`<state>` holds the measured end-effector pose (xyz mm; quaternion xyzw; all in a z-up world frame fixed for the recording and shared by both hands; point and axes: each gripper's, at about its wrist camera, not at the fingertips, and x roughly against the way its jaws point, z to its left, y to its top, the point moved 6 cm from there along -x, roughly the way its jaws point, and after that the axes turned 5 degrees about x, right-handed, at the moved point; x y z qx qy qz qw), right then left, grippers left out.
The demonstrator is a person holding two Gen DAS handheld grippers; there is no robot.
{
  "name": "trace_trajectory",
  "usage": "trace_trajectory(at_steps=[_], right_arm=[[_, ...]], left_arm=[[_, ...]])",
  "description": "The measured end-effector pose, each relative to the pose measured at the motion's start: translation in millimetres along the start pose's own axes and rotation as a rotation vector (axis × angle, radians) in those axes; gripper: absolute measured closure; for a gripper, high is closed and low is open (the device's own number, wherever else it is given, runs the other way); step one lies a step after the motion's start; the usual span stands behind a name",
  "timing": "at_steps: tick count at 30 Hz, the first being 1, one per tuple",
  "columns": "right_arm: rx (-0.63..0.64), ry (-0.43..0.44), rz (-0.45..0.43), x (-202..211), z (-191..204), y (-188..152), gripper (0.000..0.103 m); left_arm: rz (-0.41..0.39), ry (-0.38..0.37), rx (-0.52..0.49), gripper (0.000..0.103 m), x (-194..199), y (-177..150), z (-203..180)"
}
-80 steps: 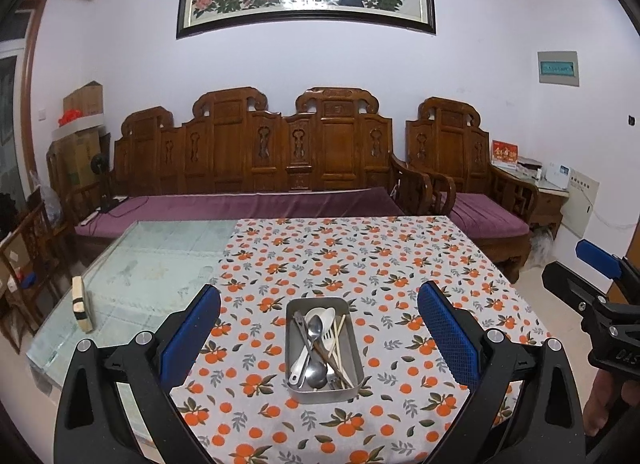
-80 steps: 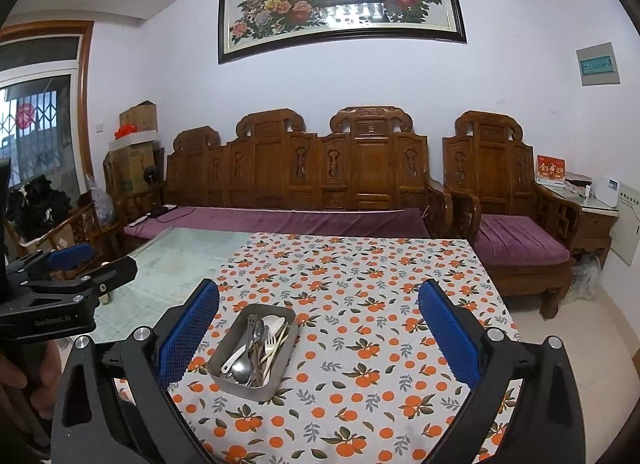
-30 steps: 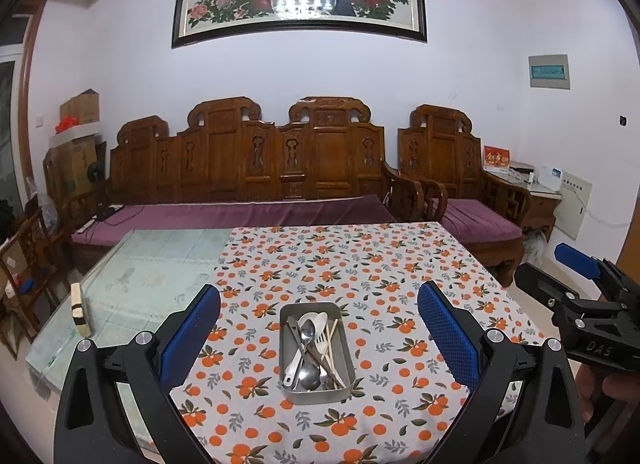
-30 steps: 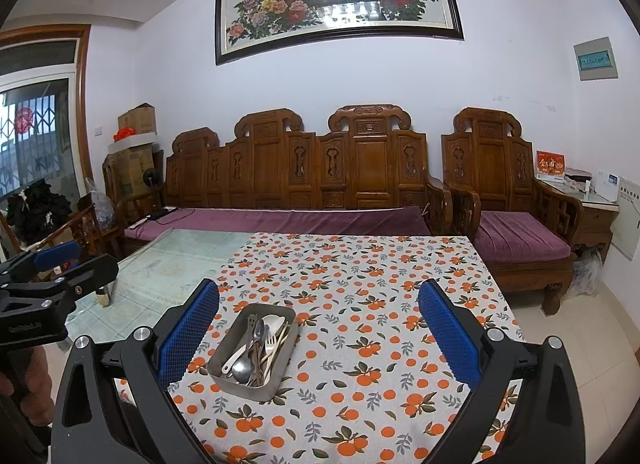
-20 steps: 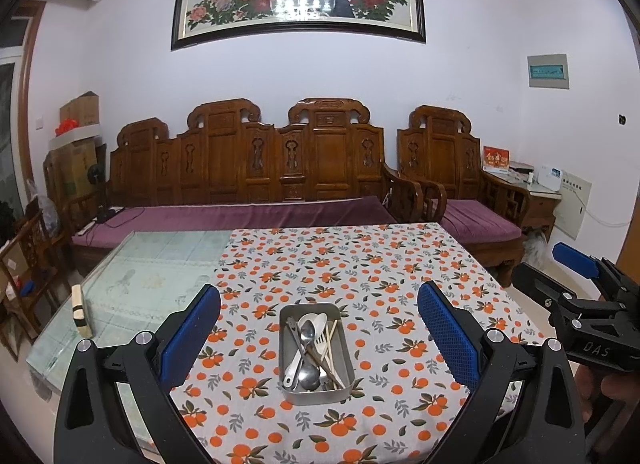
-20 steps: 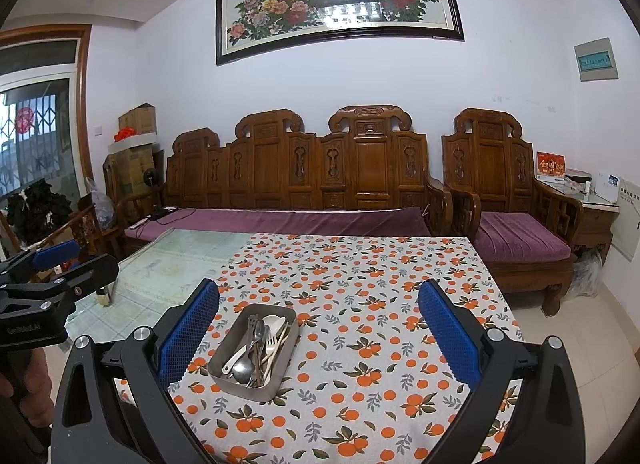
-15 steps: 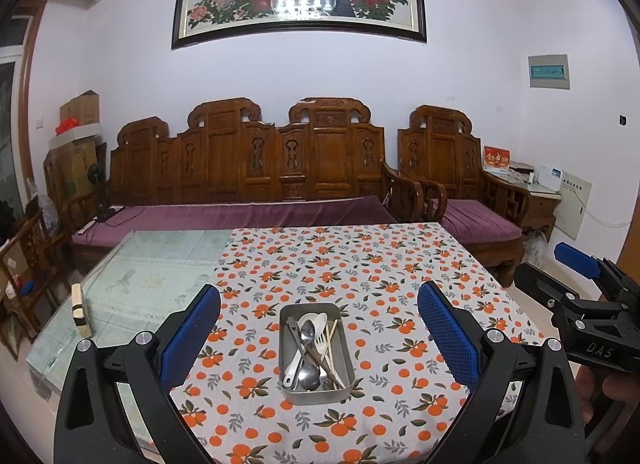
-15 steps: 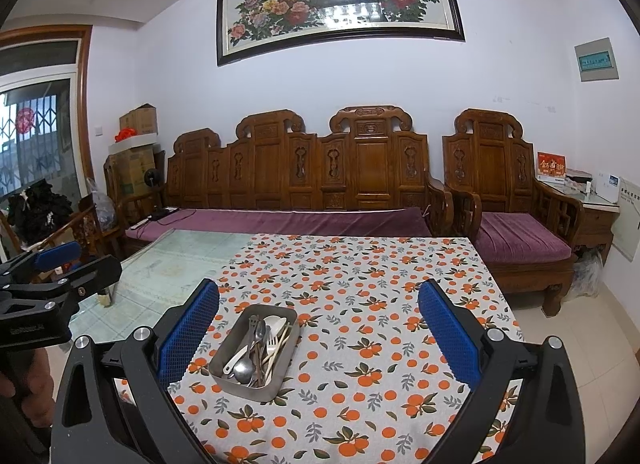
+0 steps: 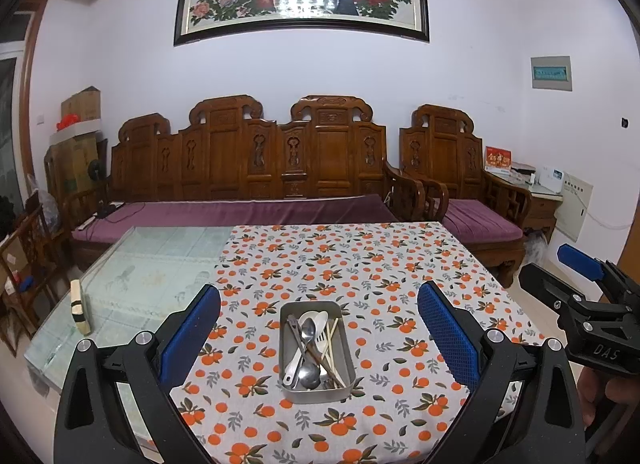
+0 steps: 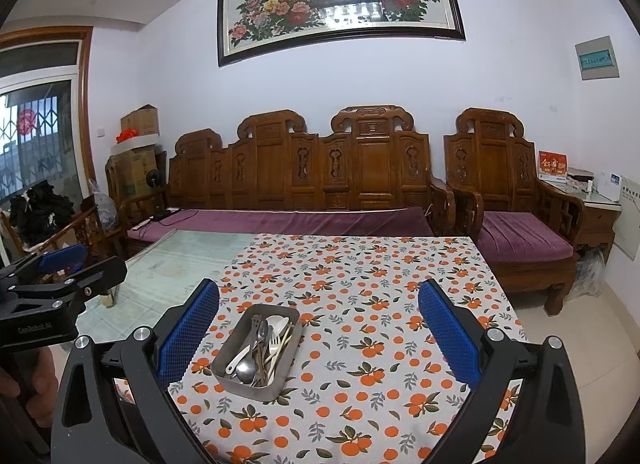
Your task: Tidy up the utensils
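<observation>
A steel tray sits on the orange-patterned tablecloth near the table's front. Metal spoons, a white plastic utensil, a fork and wooden chopsticks lie jumbled in it. My left gripper is open, held above and before the tray, nothing between its blue pads. My right gripper is open too, with the tray low and left between its fingers. Each gripper shows at the edge of the other's view: right gripper, left gripper.
The left part of the table is bare glass, with a small block standing near its left edge. A carved wooden sofa and armchair with purple cushions stand behind the table. A hand holds the left gripper.
Both grippers have lifted and drawn back slightly since the earliest frames and have held nearly still over the last second. The tray and utensils have not moved.
</observation>
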<state>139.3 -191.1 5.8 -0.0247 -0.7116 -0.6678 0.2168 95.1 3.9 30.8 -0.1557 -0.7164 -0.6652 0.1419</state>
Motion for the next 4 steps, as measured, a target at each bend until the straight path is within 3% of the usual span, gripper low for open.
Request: trace_trajectory(at_steps=[4], right_arm=[[0.0, 0.0, -0.003, 0.1, 1.4, -0.1, 0.003]], left_arm=[[0.001, 0.0, 0.001, 0.008, -0.4, -0.2, 0.1]])
